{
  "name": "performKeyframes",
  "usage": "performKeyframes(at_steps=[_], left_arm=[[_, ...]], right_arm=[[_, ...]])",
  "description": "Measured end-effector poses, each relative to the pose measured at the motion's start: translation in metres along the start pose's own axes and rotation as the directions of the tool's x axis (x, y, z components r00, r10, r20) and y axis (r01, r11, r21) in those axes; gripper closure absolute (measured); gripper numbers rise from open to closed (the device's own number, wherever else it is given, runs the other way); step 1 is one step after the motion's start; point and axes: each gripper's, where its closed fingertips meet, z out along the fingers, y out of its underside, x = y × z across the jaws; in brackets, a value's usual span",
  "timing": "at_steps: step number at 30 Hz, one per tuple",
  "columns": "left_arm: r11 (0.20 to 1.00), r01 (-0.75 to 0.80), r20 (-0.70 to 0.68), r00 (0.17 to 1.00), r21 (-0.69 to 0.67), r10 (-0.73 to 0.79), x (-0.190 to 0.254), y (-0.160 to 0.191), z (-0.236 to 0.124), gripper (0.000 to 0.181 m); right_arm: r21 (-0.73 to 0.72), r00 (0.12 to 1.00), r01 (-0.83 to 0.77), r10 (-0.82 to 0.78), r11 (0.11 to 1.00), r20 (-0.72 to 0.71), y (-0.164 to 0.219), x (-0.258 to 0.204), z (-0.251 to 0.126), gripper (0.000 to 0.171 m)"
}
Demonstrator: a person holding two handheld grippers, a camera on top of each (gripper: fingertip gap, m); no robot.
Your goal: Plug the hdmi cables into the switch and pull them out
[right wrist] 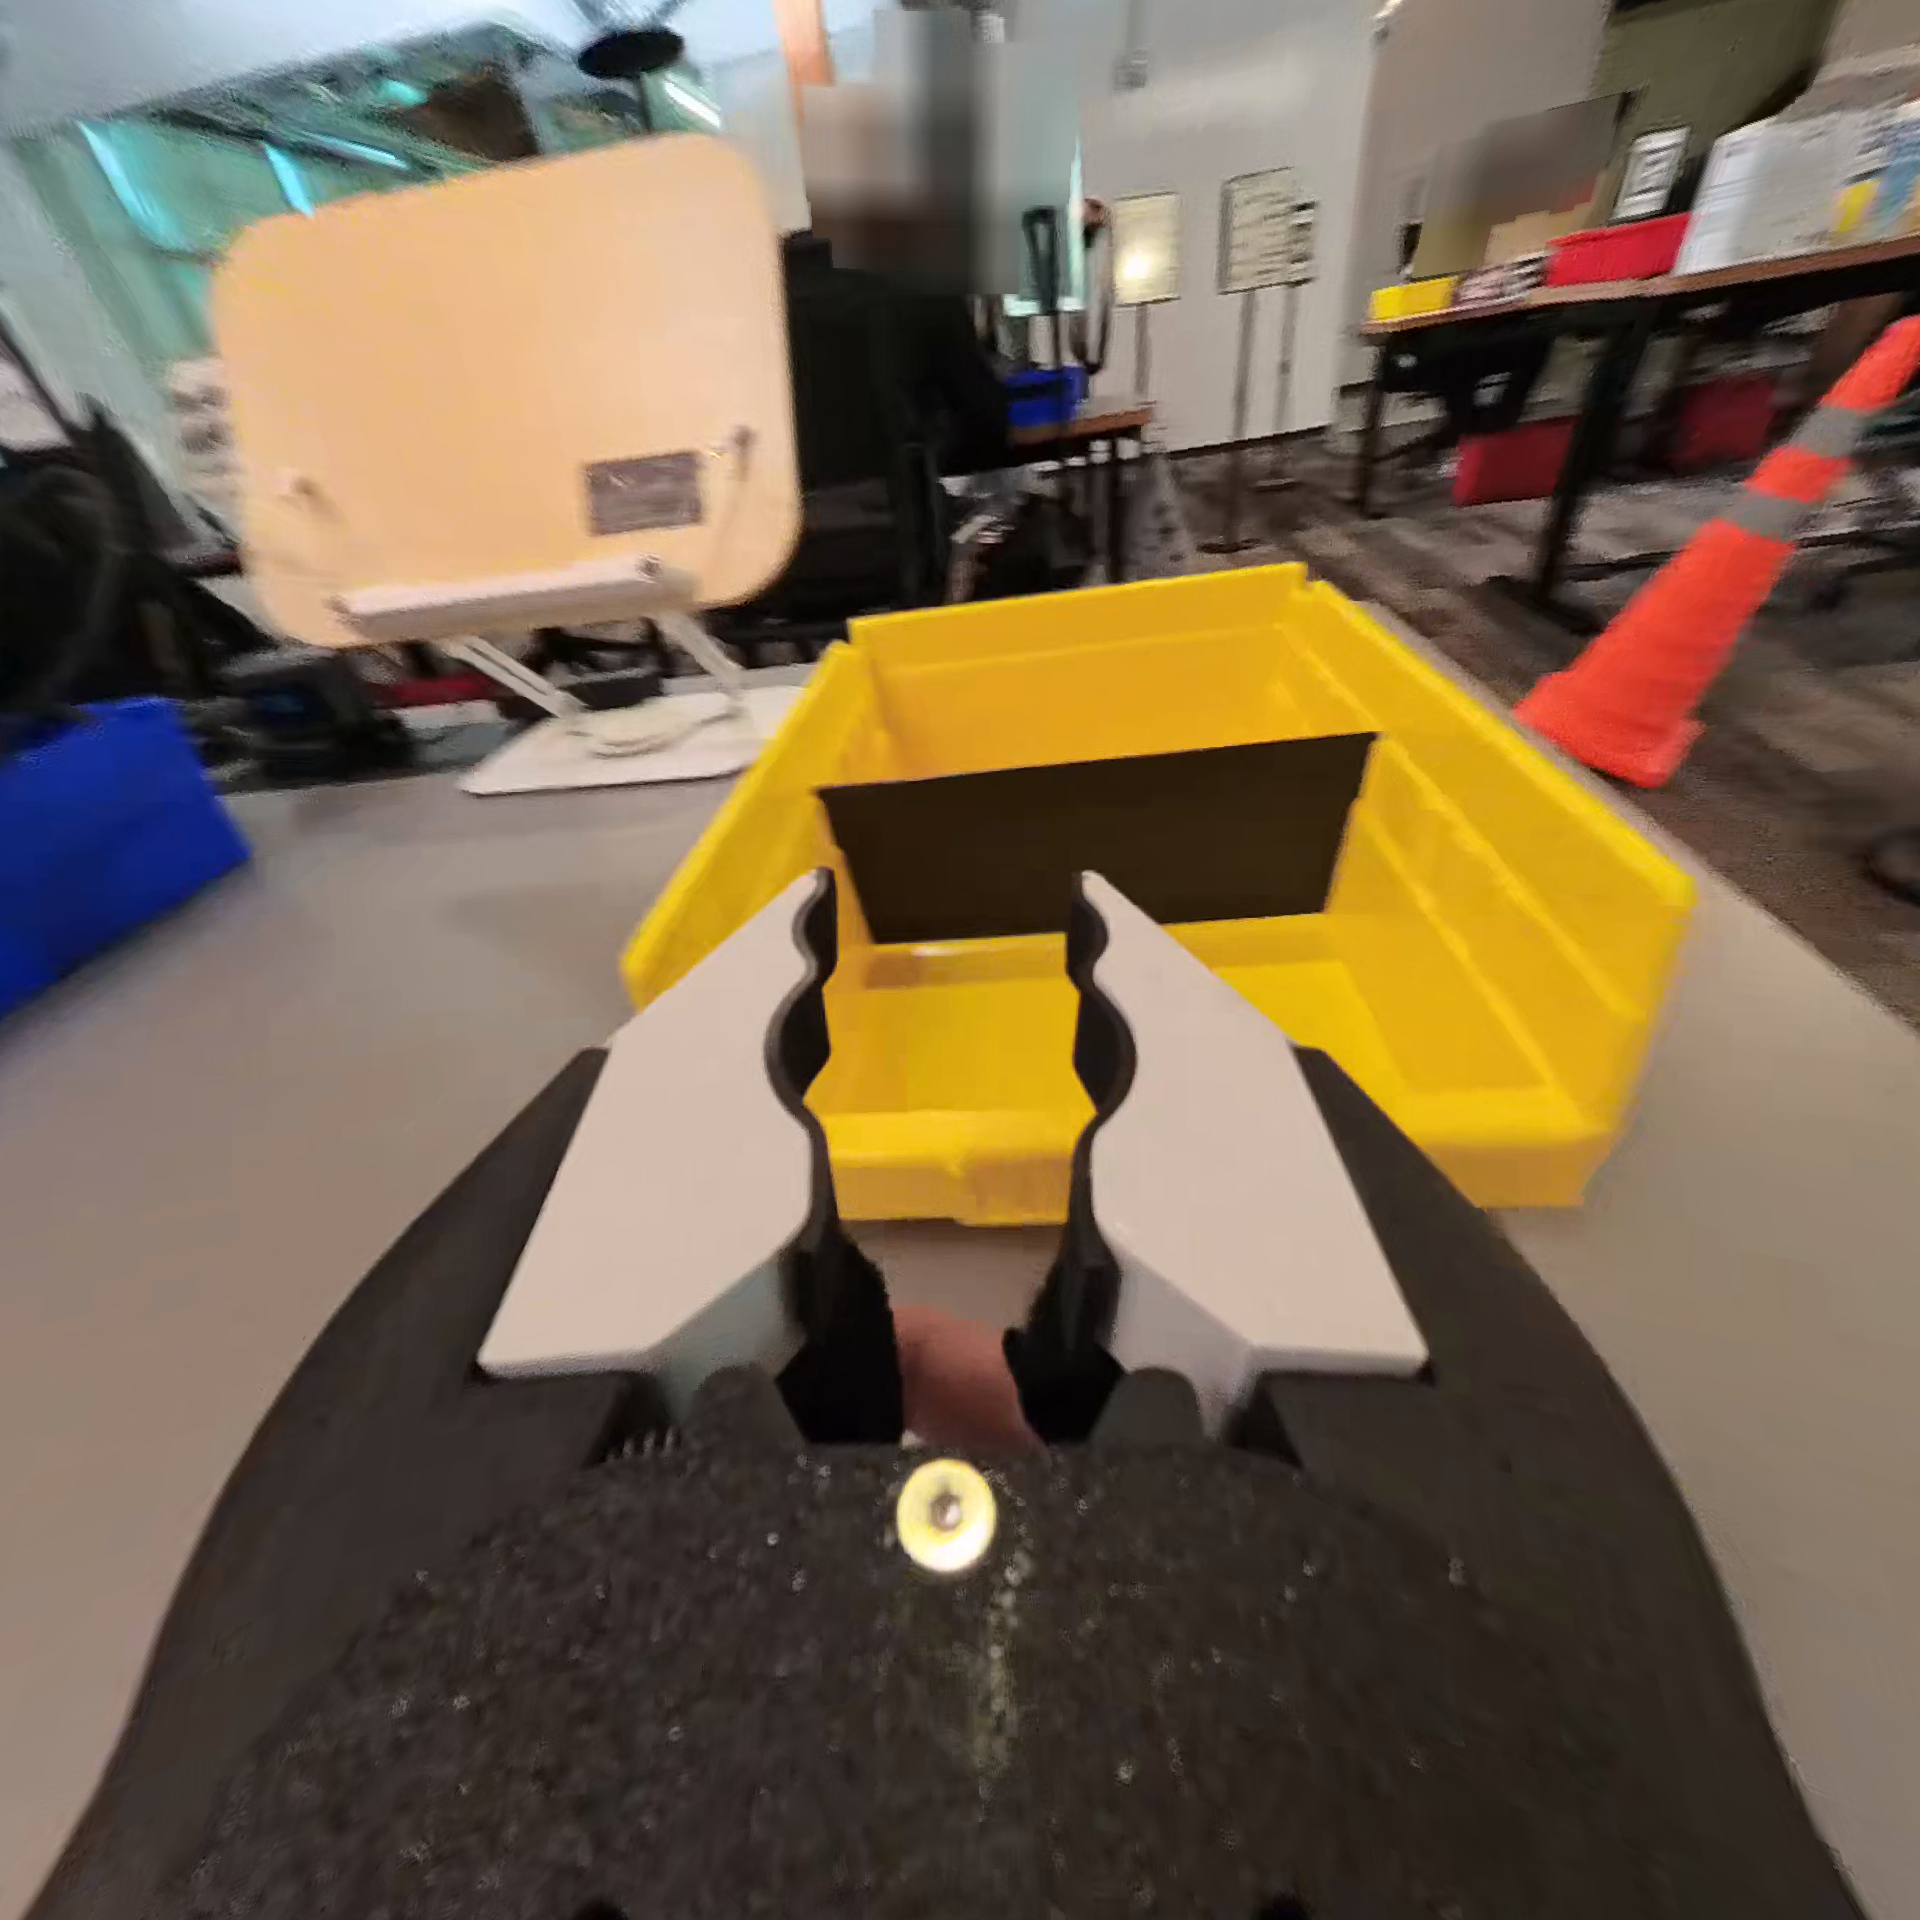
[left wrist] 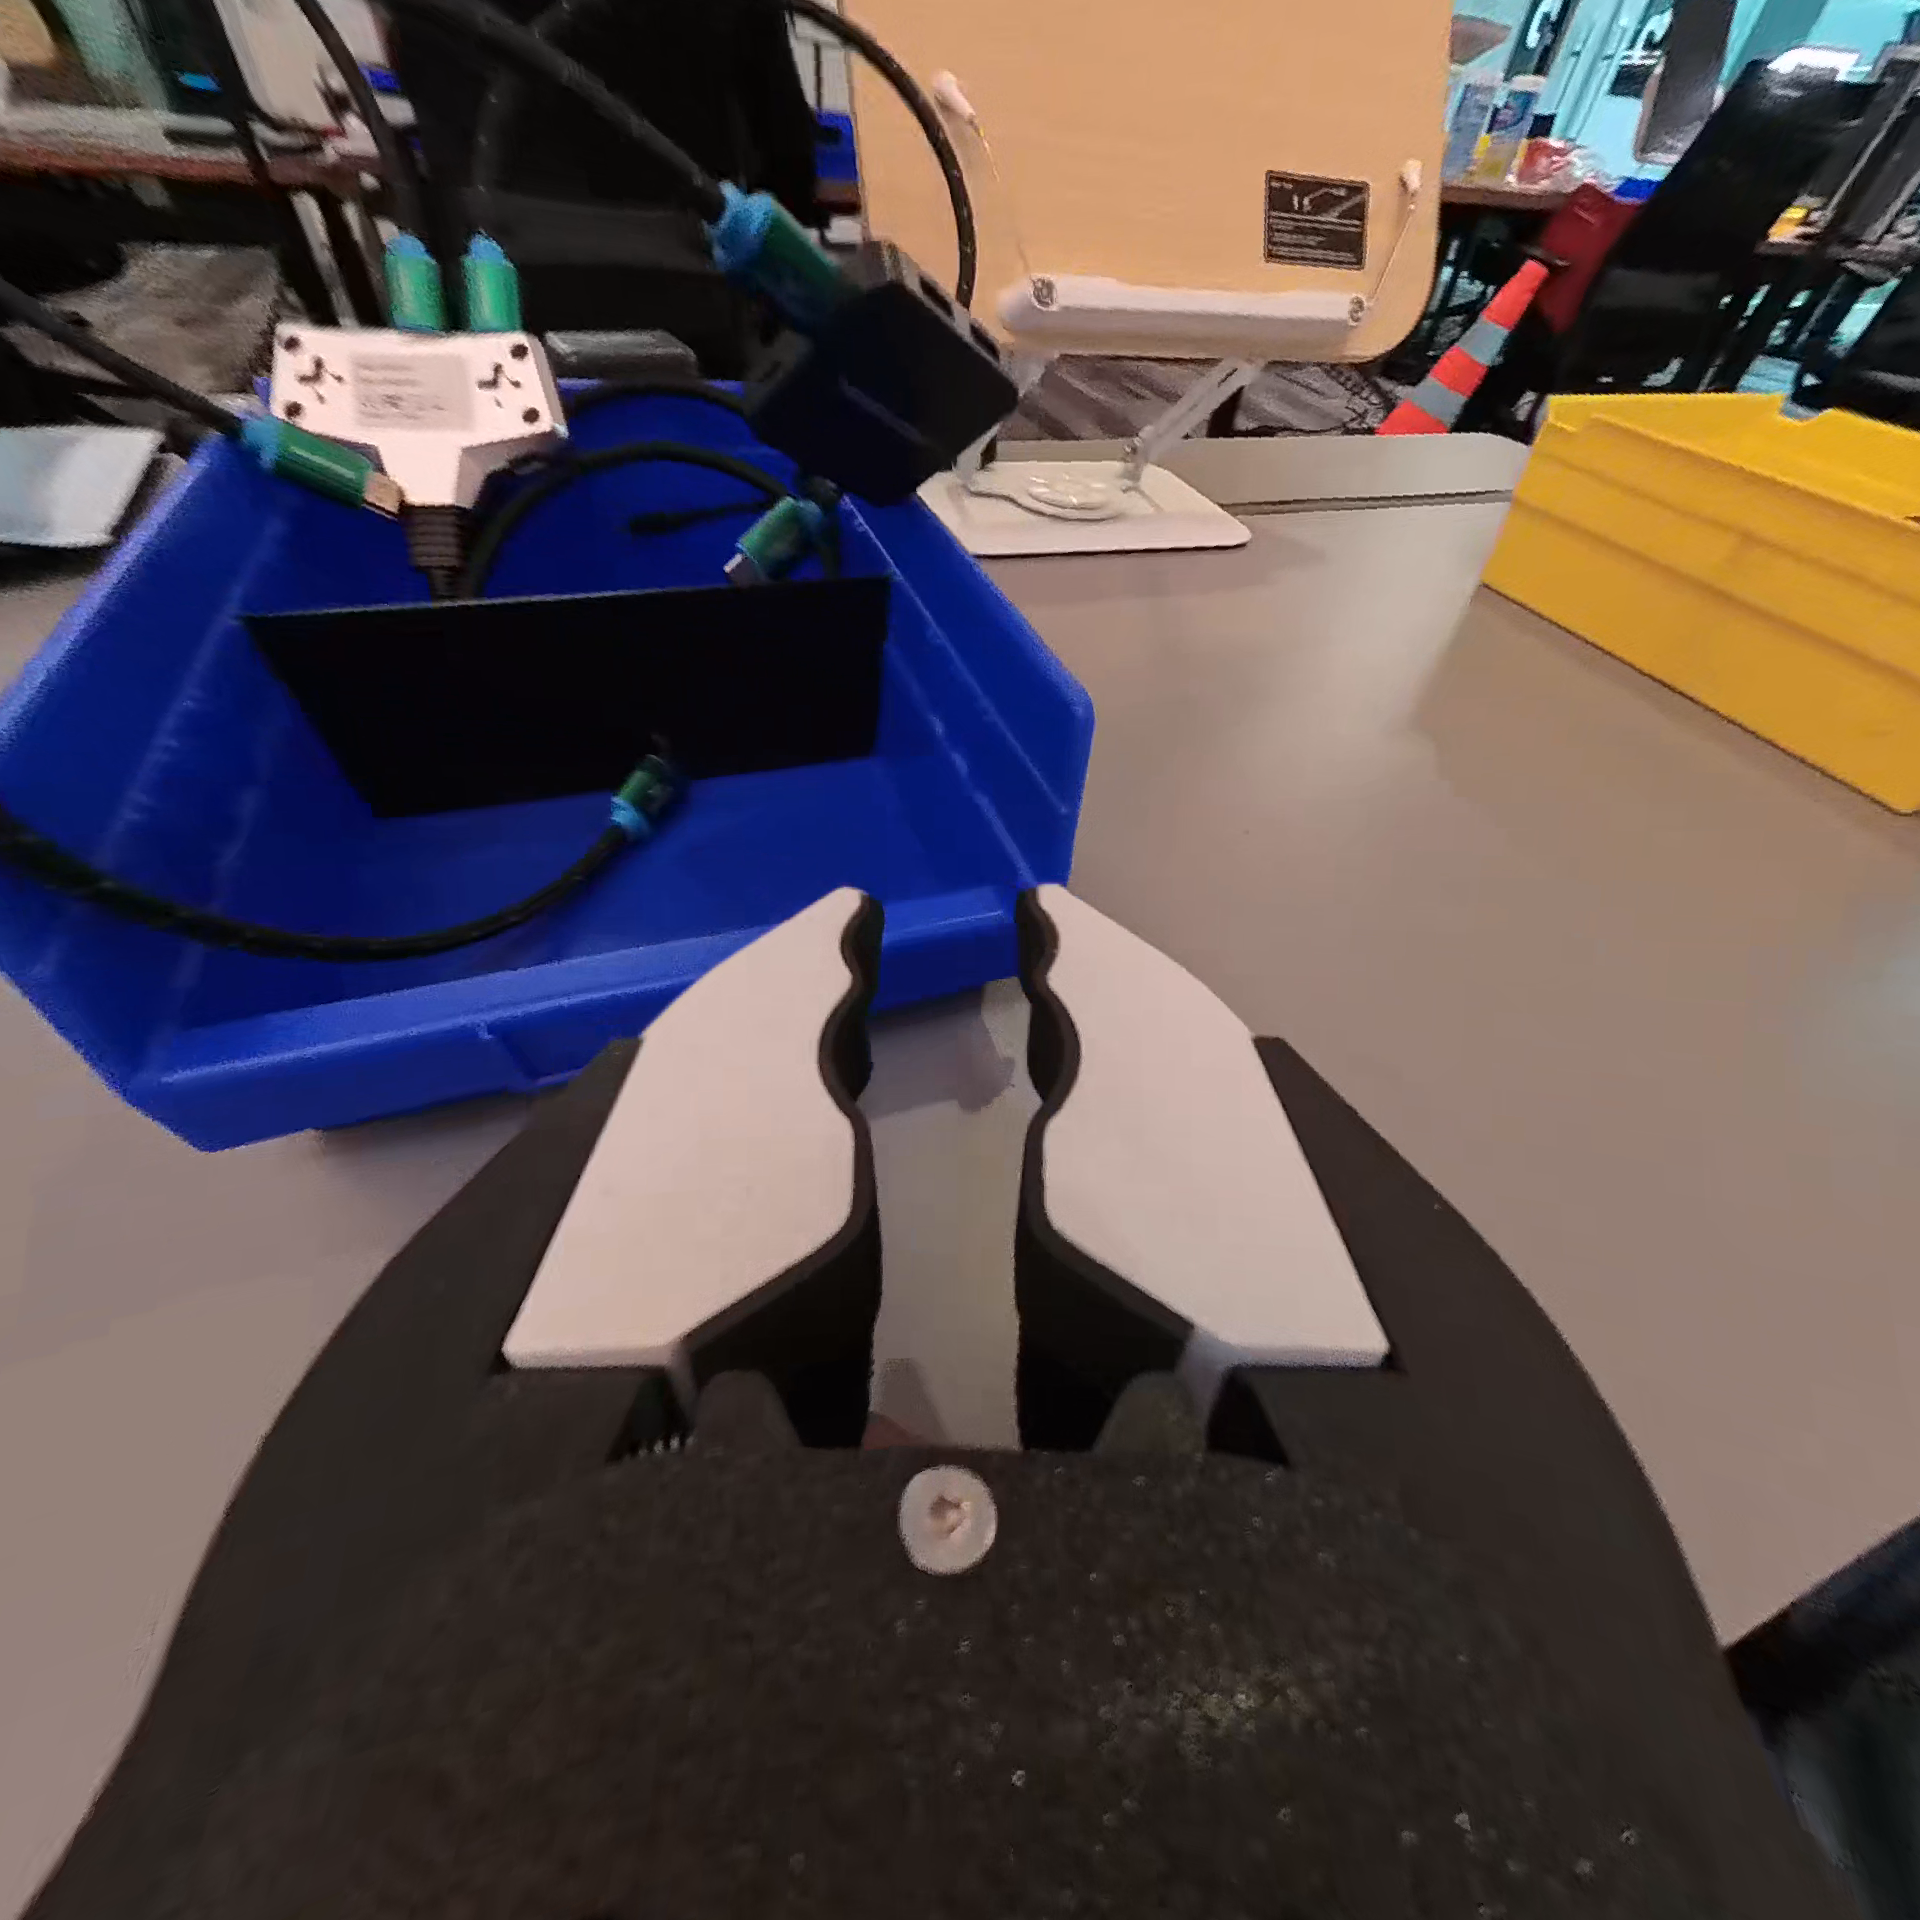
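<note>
A white HDMI switch [left wrist: 410, 400] leans at the back of a blue bin [left wrist: 582, 1029], with two green-ended cables [left wrist: 449, 293] plugged into its top. Another green plug [left wrist: 312, 462] lies against its left side. A black switch box [left wrist: 883, 390] sits on the bin's right rim with a green-ended cable [left wrist: 774, 244] in it. Loose green plugs lie in the bin's back part [left wrist: 774, 535] and front part [left wrist: 644, 795]. My left gripper [left wrist: 945, 914] is open and empty, just in front of the bin. My right gripper [right wrist: 951, 894] is open and empty, before a yellow bin [right wrist: 1455, 1039].
Each bin has a black divider [left wrist: 582, 696] [right wrist: 1101, 842]. A tan board on a white stand [left wrist: 1143, 208] rises at the table's back. The yellow bin [left wrist: 1714, 603] shows at right in the left wrist view. An orange cone [right wrist: 1725, 582] stands on the floor beyond. Across from one pair of fingers to the other is roughly 55 centimetres. The green plug [left wrist: 312, 462] is about 30 centimetres from my left fingertips.
</note>
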Motion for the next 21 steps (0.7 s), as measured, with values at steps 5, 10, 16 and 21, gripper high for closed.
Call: performKeyframes(at_steps=[5,10,16,21], left_arm=[[0.998,0.057,0.035,0.998,0.0,-0.057,-0.015,0.0,-0.001,0.155],[0.997,0.071,0.062,0.996,-0.002,-0.071,-0.019,0.001,-0.003,0.155],[0.999,0.034,0.016,0.999,-0.022,-0.034,-0.003,0.001,-0.003,0.152],[0.989,0.135,-0.109,0.984,-0.064,-0.141,0.019,0.001,0.003,0.142]], right_arm=[[-0.047,0.999,0.008,-0.011,0.999,-0.05,0.012,0.009,0.005,0.129],[-0.071,0.999,0.015,-0.017,0.997,-0.032,0.016,0.001,0.004,0.129],[-0.143,0.974,-0.122,0.146,0.982,0.175,0.011,-0.064,-0.004,0.132],[-0.12,0.911,-0.033,0.079,0.992,0.405,0.013,-0.16,-0.014,0.133]])
